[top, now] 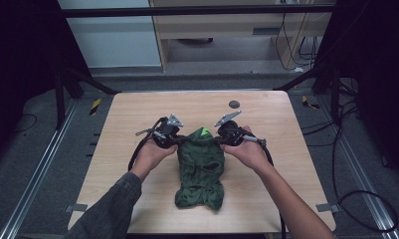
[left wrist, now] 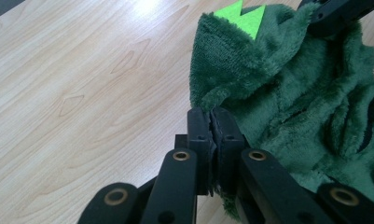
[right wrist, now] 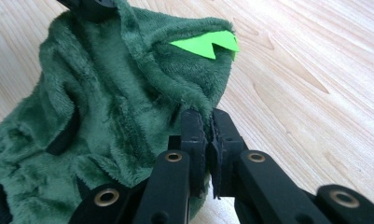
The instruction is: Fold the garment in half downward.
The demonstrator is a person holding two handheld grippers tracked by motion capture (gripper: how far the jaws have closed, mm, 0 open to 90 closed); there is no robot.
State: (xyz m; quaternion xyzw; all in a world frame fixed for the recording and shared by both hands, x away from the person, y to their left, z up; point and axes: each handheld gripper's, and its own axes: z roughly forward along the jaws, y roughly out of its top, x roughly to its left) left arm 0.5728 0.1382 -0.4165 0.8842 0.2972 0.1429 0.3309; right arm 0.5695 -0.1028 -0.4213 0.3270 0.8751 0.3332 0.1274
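While you hold the green fleece garment (top: 200,169) at the middle of the high view, both tools are pinching its upper edge: the left gripper (top: 171,138) has its jaws pressed together on a fold at the garment's left side, and the right gripper (top: 226,135) is clamped the same way on the right side. In the left gripper view, plush fabric is caught between the jaws of the left gripper (left wrist: 211,122); in the right gripper view, the right gripper (right wrist: 207,122) bites the fleece just below the bright green felt spike (right wrist: 206,44).

Expect the cloth to be light, soft and limp. It should sag and bunch rather than keep a shape, and thick pile can slip out of a shallow pinch, so take hold deep on a seam or doubled edge, not on the felt trim.

The lower part lies crumpled on the wooden table (top: 137,114), toward the bottom edge. You have bare wood in the upper half of the frame and at both sides; a small dark disc (top: 234,104) sits at upper centre.
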